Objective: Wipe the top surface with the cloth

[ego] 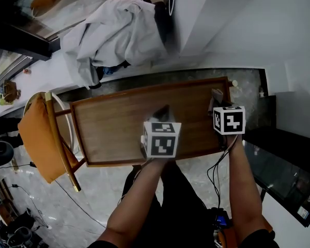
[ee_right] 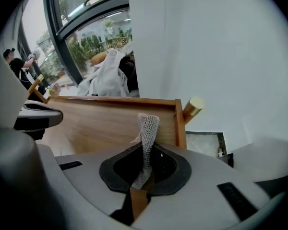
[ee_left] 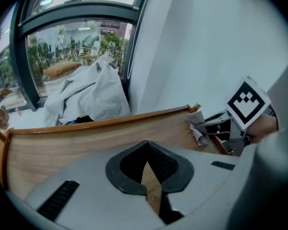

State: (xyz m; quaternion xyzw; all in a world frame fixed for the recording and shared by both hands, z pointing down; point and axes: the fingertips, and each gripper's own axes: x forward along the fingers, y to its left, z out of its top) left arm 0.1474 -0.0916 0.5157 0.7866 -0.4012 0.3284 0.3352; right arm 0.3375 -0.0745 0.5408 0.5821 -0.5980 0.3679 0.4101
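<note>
While I am pinching the cloth (ee_right: pixel 148 128) in the right gripper (ee_right: pixel 143 169), its jaws are clamping a narrow strip that is standing upright at the middle of that view. The left gripper (ee_left: pixel 148 171) is hovering closed and empty over mid-table (ego: pixel 119 123). Further up, the right rail (ee_right: pixel 180 123) is sitting close. I am judging that tipping the cloth flat and sweeping leftward is wisest.

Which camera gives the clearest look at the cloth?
The right gripper view: the cloth stands pinched in the right claw, its weave plain. The left gripper view shows it small and crumpled; the head view only a scrap.
</note>
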